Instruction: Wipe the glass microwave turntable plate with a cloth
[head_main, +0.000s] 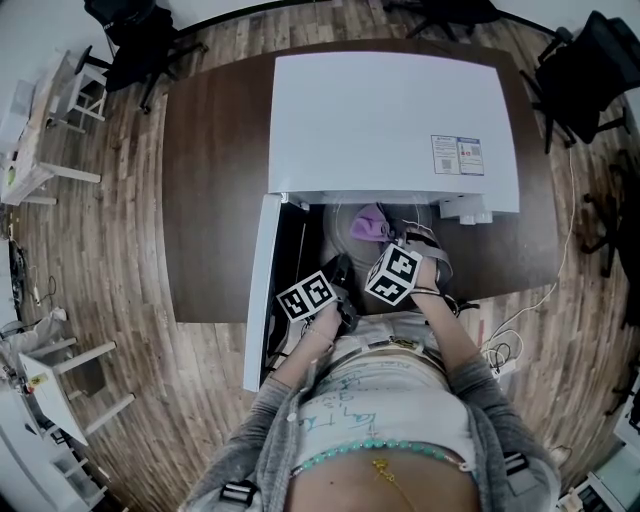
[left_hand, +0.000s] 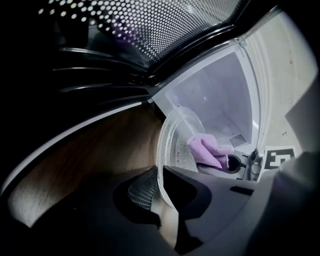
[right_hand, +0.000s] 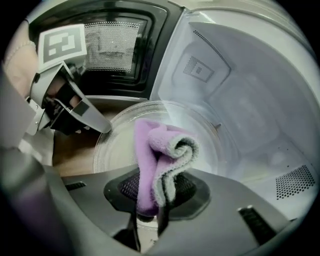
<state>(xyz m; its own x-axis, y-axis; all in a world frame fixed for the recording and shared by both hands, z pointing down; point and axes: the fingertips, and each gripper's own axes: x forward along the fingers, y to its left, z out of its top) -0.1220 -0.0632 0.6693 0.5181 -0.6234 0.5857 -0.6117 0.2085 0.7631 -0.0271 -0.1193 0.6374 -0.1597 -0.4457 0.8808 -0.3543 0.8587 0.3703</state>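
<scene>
Left tool (left_hand: 162, 186) clamped on plate (left_hand: 176, 134) rim, right tool (right_hand: 154, 194) clamped on purple cloth (right_hand: 161, 150); plate face lies directly ahead, just beyond cloth, right tool nearer.

The person wears an open grey jacket with long grey sleeves (head_main: 480, 385) over a white top (head_main: 385, 405). The top is printed with dark, handwriting-like script and a turquoise beaded line. Black buckles (head_main: 235, 490) sit near both shoulders. The left gripper (left_hand: 161, 195) and right gripper (right_hand: 152, 192) have grey bodies and black grid-textured pads. Each carries a white cube (head_main: 393, 274) with black square markers.
</scene>
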